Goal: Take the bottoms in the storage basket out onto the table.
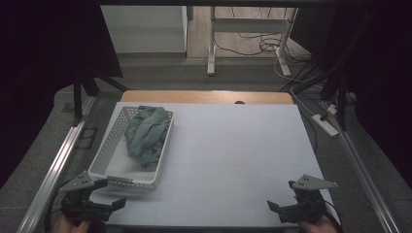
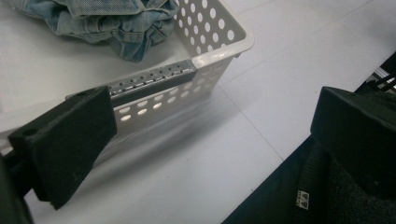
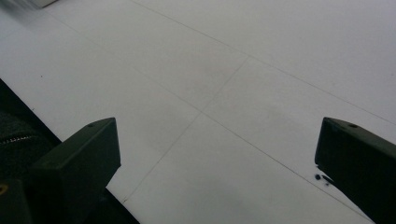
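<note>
Crumpled blue-green cloth (image 1: 145,136) inside white plastic basket with holes (image 1: 112,145), just past left gripper (image 1: 111,194), jaws wide apart. Well apart from right gripper (image 1: 282,196), jaws wide apart too.

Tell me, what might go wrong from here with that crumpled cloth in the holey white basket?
1. The crumpled blue-green denim cloth lies bunched in the perforated white plastic basket; lifted by one fold, it could catch on the rim and perhaps drag the basket along.
2. The basket sits near the left edge of the white table, so a push might slide it off.
3. The open left gripper is close to the basket's near wall and could bump it.
</note>
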Motion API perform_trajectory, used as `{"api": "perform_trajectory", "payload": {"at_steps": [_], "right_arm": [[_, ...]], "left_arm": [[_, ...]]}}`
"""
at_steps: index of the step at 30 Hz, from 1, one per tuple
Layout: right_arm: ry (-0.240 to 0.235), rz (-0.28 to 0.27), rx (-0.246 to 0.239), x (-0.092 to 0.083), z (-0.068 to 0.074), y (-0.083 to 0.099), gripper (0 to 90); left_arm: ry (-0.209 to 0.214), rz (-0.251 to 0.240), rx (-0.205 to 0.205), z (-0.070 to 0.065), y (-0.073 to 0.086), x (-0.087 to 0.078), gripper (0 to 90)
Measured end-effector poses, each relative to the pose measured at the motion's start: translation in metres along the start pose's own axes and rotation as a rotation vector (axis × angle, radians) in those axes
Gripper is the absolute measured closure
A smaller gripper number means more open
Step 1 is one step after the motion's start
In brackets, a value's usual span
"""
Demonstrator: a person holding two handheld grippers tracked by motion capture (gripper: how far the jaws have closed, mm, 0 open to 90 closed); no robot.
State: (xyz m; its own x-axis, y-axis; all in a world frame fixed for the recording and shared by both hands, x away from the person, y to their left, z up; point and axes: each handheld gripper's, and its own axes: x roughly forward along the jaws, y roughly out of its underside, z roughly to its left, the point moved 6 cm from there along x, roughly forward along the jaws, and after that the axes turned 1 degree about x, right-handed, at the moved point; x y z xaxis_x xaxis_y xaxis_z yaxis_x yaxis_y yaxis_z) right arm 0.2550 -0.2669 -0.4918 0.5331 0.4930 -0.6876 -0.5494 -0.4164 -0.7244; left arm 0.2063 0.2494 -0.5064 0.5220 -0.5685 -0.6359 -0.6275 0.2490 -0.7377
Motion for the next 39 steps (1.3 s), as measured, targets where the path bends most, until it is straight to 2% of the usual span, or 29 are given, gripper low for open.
{"api": "perform_trajectory", "payload": {"at_steps": [9, 11, 15, 19, 23, 27, 32, 37, 39], "right_arm": [[-0.004, 0.006, 0.0, 0.001, 0.0, 0.0, 0.5], [-0.004, 0.007, -0.001, 0.001, 0.0, 0.0, 0.5], [-0.005, 0.008, -0.001, 0.001, 0.0, 0.0, 0.5], [-0.005, 0.008, -0.001, 0.001, 0.0, 0.0, 0.5], [-0.006, 0.008, 0.0, 0.001, 0.0, 0.0, 0.5], [-0.005, 0.008, -0.001, 0.001, 0.0, 0.0, 0.5], [-0.004, 0.009, 0.0, 0.001, 0.0, 0.0, 0.5], [-0.003, 0.014, -0.001, 0.002, 0.0, 0.0, 0.5], [-0.002, 0.016, -0.003, 0.002, 0.0, 0.0, 0.5]], "left_arm": [[-0.006, -0.02, 0.011, -0.001, -0.007, -0.001, 0.0], [-0.001, -0.026, 0.021, -0.001, -0.009, -0.001, 0.0], [0.026, -0.043, 0.016, 0.0, -0.011, -0.002, 0.0], [0.03, -0.029, 0.02, 0.001, -0.012, 0.001, 0.0], [0.022, -0.036, 0.026, 0.002, -0.014, 0.001, 0.0], [0.034, -0.027, 0.025, 0.001, -0.016, 0.002, 0.0], [0.028, -0.007, 0.037, 0.0, -0.018, 0.007, 0.0], [0.013, -0.008, 0.05, 0.0, -0.024, 0.009, 0.0], [0.022, -0.006, 0.043, 0.001, -0.026, 0.009, 0.0]]}}
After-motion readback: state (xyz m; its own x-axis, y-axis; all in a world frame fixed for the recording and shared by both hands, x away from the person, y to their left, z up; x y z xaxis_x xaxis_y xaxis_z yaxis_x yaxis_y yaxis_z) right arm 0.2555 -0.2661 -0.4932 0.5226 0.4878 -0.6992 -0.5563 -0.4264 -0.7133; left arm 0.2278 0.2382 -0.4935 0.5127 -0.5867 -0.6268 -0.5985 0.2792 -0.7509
